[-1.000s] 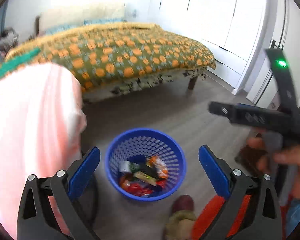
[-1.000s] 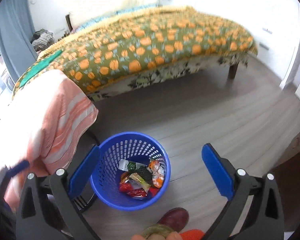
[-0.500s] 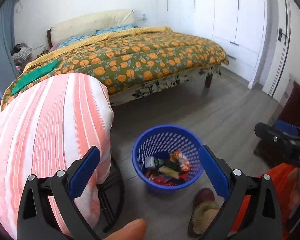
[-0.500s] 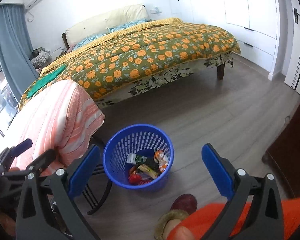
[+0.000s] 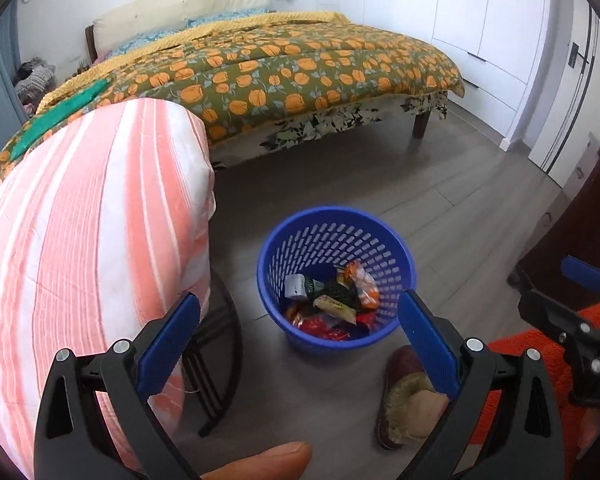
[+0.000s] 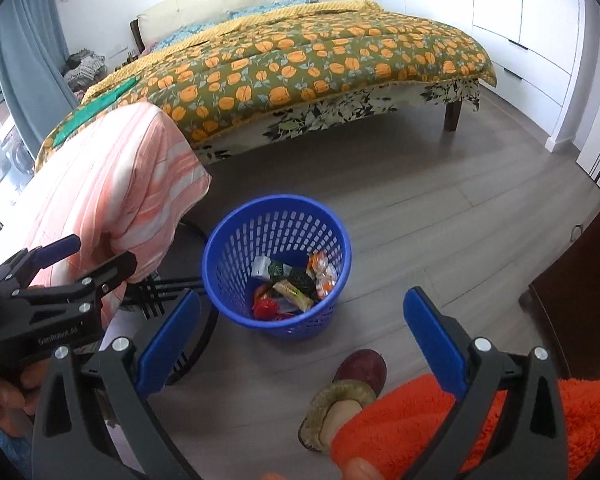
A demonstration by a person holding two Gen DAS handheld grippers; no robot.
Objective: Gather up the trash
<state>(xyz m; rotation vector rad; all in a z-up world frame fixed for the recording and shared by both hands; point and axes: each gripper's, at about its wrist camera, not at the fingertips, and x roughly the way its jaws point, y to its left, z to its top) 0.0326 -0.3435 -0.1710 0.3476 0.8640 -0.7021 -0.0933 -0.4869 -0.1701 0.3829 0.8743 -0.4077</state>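
— Both grippers have risen and drawn back since a second ago; the blue basket (image 5: 335,278) sat bigger and closer under them then, and the right one was raised across the left view with a green light showing. Now it's dropped to about four o'clock there.

— So where's the trash?

— In the basket, on the floor at about six o'clock from the bed (image 5: 284,68). Wrappers (image 6: 292,284) piled at the bottom: red, orange, green, a white one. I can't spot any loose piece on the floor (image 5: 380,184) from either view.

— And the grippers?

— The left gripper (image 5: 298,338) is spread wide with nothing between its blue pads, basket framed right between them. The right gripper (image 6: 302,334) is the same: wide and empty, basket at twelve o'clock from it.

— Then which step is this?

— I'd say a drop has just finished, or the collecting is nearly done. They look to be standing over it, slippered foot (image 6: 348,392) at five o'clock from the basket, the striped pink cloth (image 5: 92,248) over a chair at nine.

— Next move?

— My guess: look round for anything left, under the bed edge or by the dark cabinet (image 6: 580,288) at three o'clock. If there's none, the basket itself may need lifting, which calls for one gripper to come down on the rim and close narrow on that thin plastic wall.
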